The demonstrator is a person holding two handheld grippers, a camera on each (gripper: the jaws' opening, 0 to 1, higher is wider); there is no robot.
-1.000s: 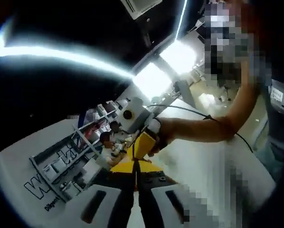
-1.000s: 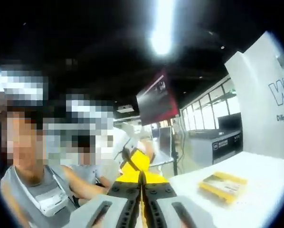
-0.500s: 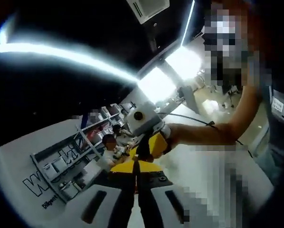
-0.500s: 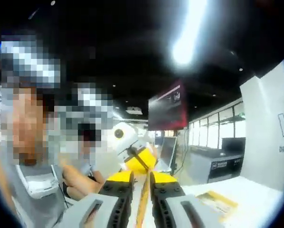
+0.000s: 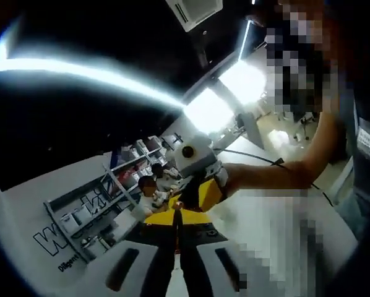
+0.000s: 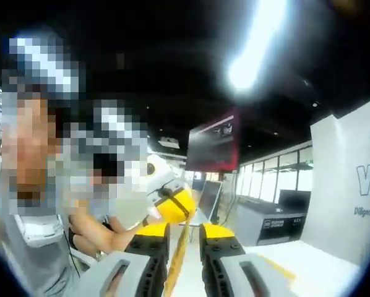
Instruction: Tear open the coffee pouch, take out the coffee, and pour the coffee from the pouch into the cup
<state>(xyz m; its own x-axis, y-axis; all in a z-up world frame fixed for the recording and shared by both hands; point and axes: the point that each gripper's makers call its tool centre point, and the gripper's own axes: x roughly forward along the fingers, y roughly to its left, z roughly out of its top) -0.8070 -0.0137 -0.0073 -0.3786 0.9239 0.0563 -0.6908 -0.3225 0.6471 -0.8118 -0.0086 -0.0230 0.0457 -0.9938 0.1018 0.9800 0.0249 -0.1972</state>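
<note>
You hold the coffee pouch (image 6: 176, 263) up in the air between the two tongs, well above the white table (image 6: 296, 263). Seen edge-on, it's a thin yellow strip running forward along the right tongs (image 6: 185, 232), whose jaws stand slightly apart around it. The left tongs (image 5: 176, 218) look closed on a yellow edge. It should handle light, thin and floppy, likely slick film. Pinch near the top seam, close beside the tear line. Long axis runs between the two tongs.
</note>
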